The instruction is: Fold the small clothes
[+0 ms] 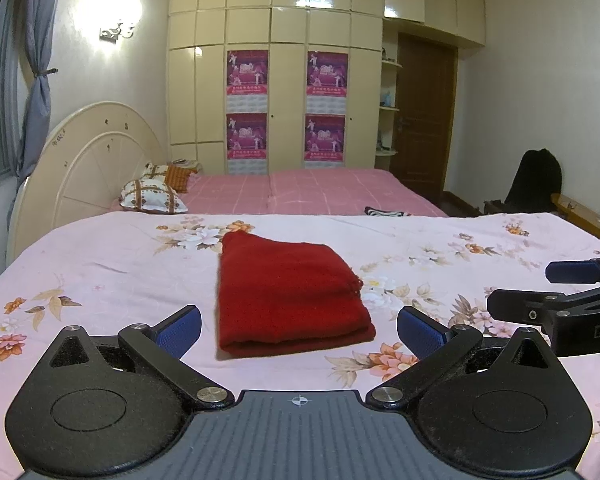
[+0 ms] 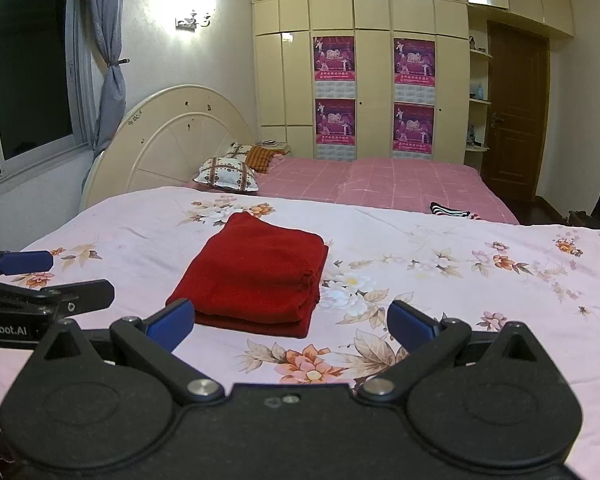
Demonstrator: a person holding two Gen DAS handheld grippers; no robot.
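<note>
**A:** so how far along is this fold looking? Starting closest: the left gripper is sitting with its blue pads spread wide, gripping nothing, hovering low over the floral sheet. The right gripper is doing the same, fingers splayed apart and empty, just beside its partner.

**B:** yeah, and right past the fingertips the red garment is lying on that sheet as a neat stacked rectangle. From the right wrist view the red garment is showing at least two layers at its near edge, so I'm guessing the folding itself is basically finished on this one.

**A:** agreed. One far corner is poking up a bit, and the right edge is looking slightly ragged, might want a tidy, hard to tell.

**B:** further back, there's something striped lying on the pink bed. Can't tell if it's another small piece waiting to be folded. If so, that's what's remaining.
</note>
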